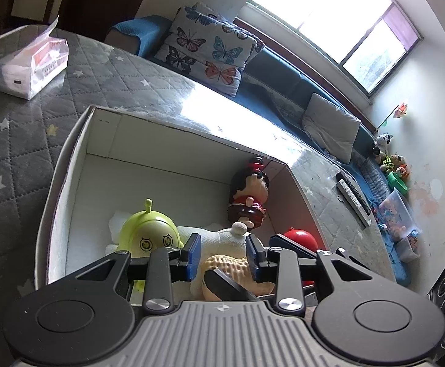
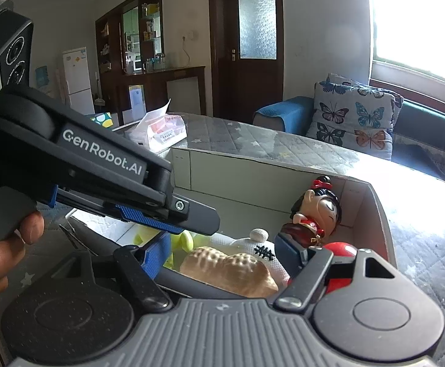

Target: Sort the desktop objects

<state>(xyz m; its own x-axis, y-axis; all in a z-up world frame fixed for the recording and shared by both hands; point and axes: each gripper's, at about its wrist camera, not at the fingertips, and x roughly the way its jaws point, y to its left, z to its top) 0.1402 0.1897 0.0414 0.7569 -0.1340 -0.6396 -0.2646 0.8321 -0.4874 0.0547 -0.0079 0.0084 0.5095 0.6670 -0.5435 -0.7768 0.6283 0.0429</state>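
Low centre of both views, in the box, lies the peanut, a soft, light plush; I'd pinch its waist; my left gripper gapes empty above it; my right gripper straddles it, pads clear

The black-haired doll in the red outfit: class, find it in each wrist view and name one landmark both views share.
Left wrist view: the doll lies in the box, right of centre, against the far right wall.
Right wrist view: the doll lies right of centre, near the box's far corner.
Shared landmark: the butterfly pillow beyond the table.
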